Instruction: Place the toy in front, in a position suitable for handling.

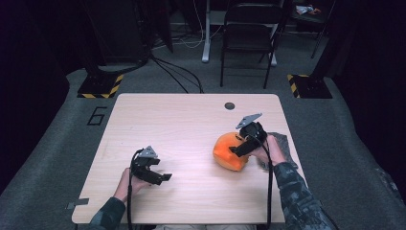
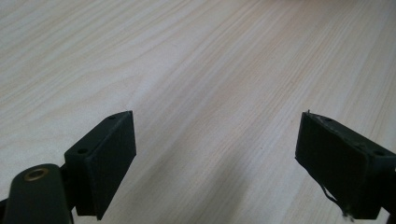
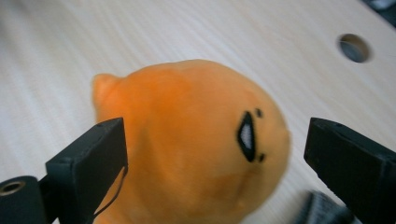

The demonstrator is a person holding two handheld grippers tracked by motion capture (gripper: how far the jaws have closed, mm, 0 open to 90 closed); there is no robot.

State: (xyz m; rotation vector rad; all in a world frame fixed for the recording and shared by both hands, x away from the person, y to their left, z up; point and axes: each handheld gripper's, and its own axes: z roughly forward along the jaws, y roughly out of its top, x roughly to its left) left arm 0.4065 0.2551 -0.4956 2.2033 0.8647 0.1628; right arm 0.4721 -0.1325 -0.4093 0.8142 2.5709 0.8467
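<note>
While the right gripper (image 3: 215,158) stands with jaws apart, the round orange plush toy with a stitched face (image 3: 196,140) sits between them, unpressed | advice: centre jaws on its widest part before closing | left gripper (image 2: 215,158): jaws apart over bare pale wooden table (image 2: 196,56)

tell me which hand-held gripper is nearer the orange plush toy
Right. The right hand-held gripper is at the orange plush toy, its jaws open on either side of it. The left hand-held gripper sits apart over bare table, open and empty.
</note>
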